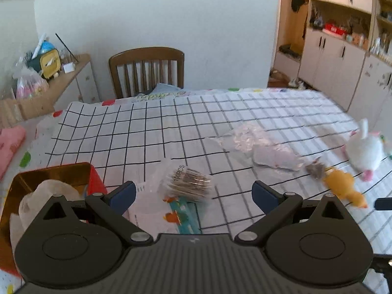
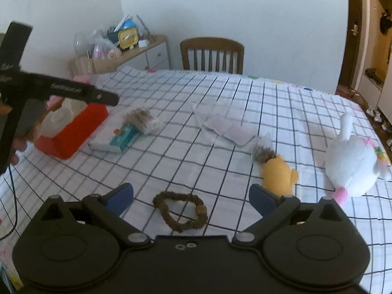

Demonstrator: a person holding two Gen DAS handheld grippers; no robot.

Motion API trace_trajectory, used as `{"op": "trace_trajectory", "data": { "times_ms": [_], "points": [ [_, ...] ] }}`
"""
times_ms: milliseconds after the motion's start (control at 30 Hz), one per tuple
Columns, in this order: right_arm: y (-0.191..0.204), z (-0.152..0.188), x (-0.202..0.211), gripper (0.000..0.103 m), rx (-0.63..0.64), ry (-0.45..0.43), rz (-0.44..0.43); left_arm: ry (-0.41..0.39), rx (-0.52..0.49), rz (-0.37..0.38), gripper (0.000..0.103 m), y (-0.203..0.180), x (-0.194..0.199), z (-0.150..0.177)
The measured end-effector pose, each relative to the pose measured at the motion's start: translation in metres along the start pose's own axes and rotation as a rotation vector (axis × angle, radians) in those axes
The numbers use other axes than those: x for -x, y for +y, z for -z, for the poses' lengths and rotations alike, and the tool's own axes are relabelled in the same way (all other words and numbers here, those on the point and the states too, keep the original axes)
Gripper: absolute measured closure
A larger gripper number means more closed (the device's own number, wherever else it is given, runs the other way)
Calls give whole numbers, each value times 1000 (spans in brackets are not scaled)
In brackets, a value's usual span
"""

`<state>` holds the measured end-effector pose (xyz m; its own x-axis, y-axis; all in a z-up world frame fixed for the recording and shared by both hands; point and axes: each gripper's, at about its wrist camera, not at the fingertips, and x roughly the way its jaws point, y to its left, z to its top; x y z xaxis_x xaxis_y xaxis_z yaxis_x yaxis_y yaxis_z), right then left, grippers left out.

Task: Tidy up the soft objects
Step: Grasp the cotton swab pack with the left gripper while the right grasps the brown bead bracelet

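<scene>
My left gripper (image 1: 193,194) is open and empty above a clear bag of brown hair ties (image 1: 188,183) lying on a tissue pack (image 1: 182,214). A red box (image 1: 94,180) with a white bag inside sits at its left. My right gripper (image 2: 191,197) is open, with a brown scrunchie (image 2: 180,210) on the cloth between its fingers. A yellow plush (image 2: 280,172) and a white plush bunny (image 2: 352,166) lie to the right; both also show in the left wrist view, the yellow plush (image 1: 341,186) and the bunny (image 1: 365,150).
The table carries a white grid cloth (image 2: 220,93). Crumpled clear plastic bags (image 2: 227,125) lie mid-table. A small bag of brown ties (image 2: 263,152) touches the yellow plush. A wooden chair (image 2: 212,54) stands at the far edge. A cluttered side cabinet (image 2: 127,54) is far left.
</scene>
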<state>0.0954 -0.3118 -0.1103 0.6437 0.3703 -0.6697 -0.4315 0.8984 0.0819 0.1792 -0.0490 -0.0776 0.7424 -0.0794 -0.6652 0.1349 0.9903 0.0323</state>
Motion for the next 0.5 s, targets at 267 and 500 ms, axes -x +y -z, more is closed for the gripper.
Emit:
{"op": "trace_trajectory", "data": {
  "times_ms": [267,500],
  "points": [
    [-1,5,-31,10,71,69,-49,43,1,-40,2,-4,-46,1],
    [-15,-2,-54,17,70,112,-79,80,-3,-72,2,-5,-81,-3]
  ]
}}
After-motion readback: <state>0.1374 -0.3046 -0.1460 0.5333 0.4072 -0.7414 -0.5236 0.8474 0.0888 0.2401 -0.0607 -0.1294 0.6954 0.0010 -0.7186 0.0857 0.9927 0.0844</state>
